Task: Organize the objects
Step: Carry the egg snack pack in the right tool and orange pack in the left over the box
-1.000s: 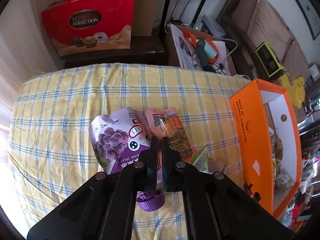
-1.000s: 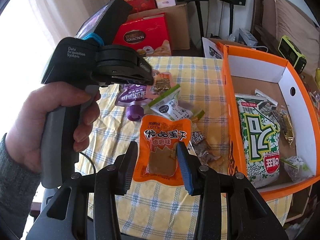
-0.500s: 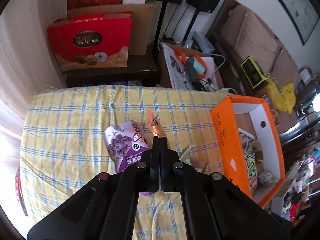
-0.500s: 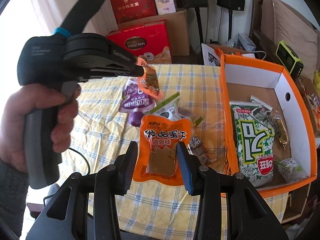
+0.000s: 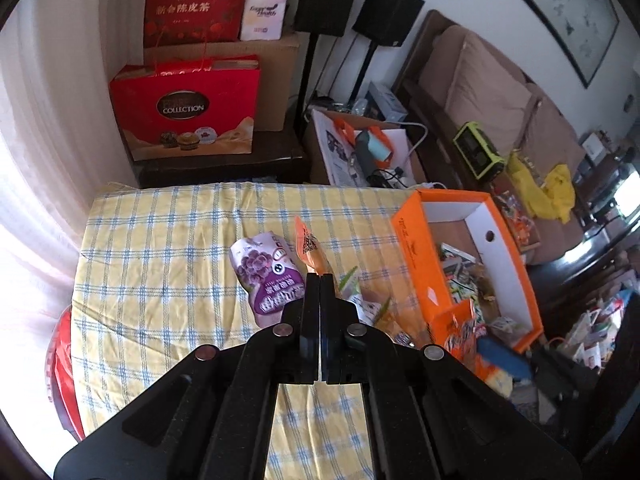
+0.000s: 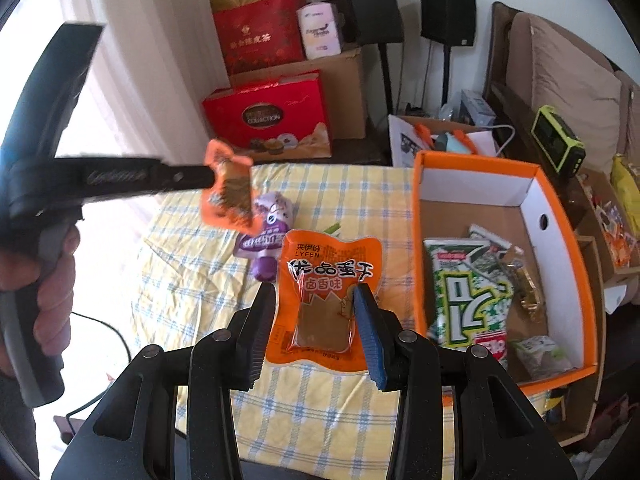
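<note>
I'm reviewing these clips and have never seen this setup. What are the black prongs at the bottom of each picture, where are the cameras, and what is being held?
No robot here: a person holds a hand-held claw in each hand, and a fisheye camera on each looks along its two fingers. In the left view the left claw is shut on a small orange snack packet; the right view shows it lifted above the yellow checked tablecloth. The right claw grips a larger orange snack pouch. A purple grape jelly pouch lies on the cloth. The orange cardboard box beside it already holds a green-and-white bag.
</note>
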